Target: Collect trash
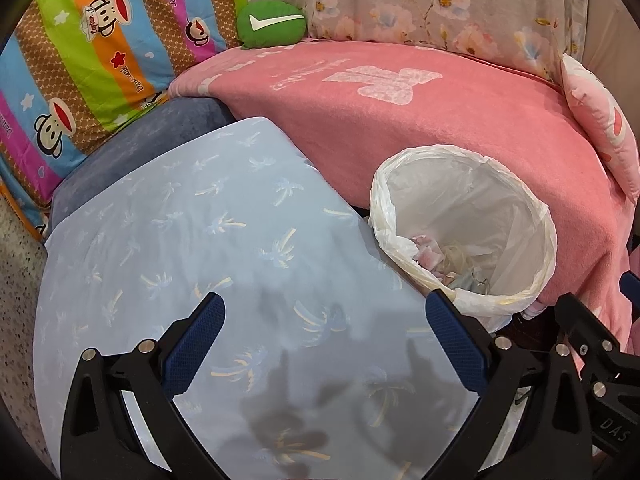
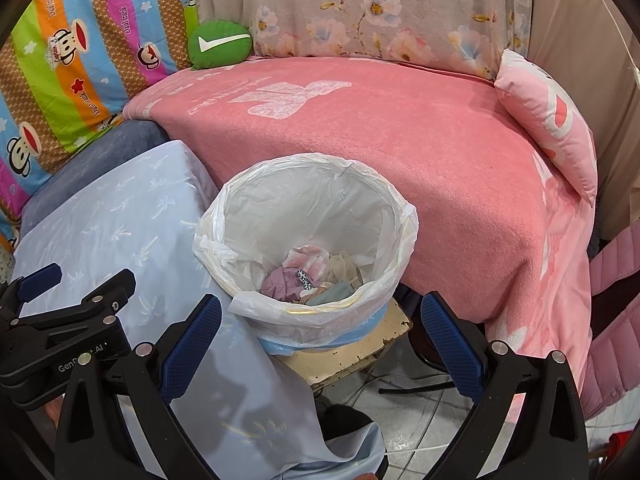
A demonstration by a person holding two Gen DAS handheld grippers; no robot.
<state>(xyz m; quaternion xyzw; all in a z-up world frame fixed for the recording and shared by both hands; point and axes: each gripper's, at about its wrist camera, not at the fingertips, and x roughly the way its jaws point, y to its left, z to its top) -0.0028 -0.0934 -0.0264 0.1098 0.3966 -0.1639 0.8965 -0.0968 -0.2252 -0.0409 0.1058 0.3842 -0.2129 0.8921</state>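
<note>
A bin lined with a white plastic bag (image 1: 516, 216) (image 2: 240, 216) stands between the light blue cloth and the pink blanket. Crumpled trash (image 2: 316, 276) (image 1: 436, 260) in pink, purple, cream and grey lies at its bottom. My left gripper (image 1: 324, 336) hangs open over the light blue palm-print cloth (image 1: 192, 240), left of the bin, with nothing between its fingers. My right gripper (image 2: 320, 336) stands open just in front of the bin, also holding nothing. The left gripper's body (image 2: 60, 320) shows at the left edge of the right wrist view.
A pink blanket (image 2: 400, 148) covers the seat behind the bin. A green round cushion (image 2: 220, 44), a striped monkey-print cushion (image 1: 80, 60), a floral cover (image 2: 380, 12) and a pink pillow (image 2: 548, 120) stand around it. The bin rests on a worn cream stool (image 2: 352, 352) above tiled floor (image 2: 420, 432).
</note>
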